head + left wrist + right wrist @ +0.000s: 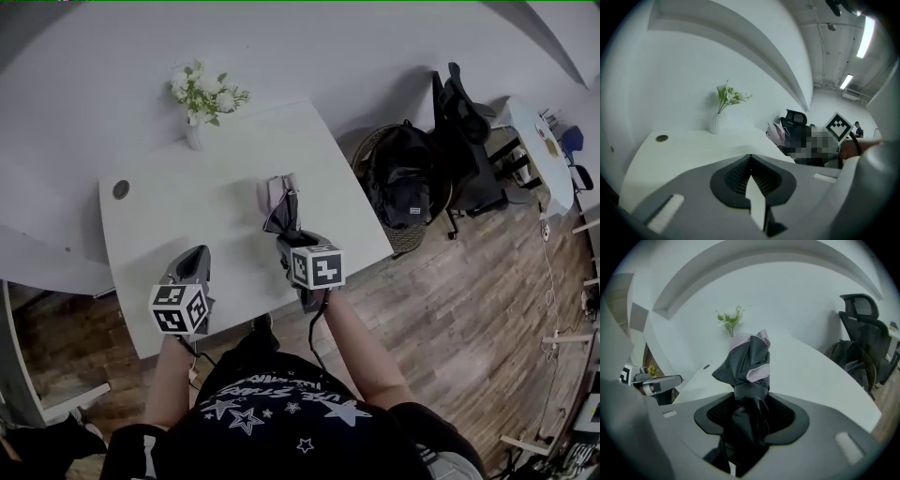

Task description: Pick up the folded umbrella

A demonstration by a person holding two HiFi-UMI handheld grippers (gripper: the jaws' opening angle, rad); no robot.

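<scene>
The folded umbrella, dark grey with a pale pink end, sticks out ahead of my right gripper over the white table. In the right gripper view the jaws are shut on the umbrella's strapped lower part, and its loose folds rise beyond my right gripper. My left gripper hovers near the table's front left with its jaws together and nothing between them. The left gripper view shows the same closed tips of my left gripper, with the umbrella's pink end off to the right.
A white vase of flowers stands at the table's back edge, and a round cable hole lies at the back left. Right of the table, a wicker basket holds a black backpack; a black office chair stands beyond it.
</scene>
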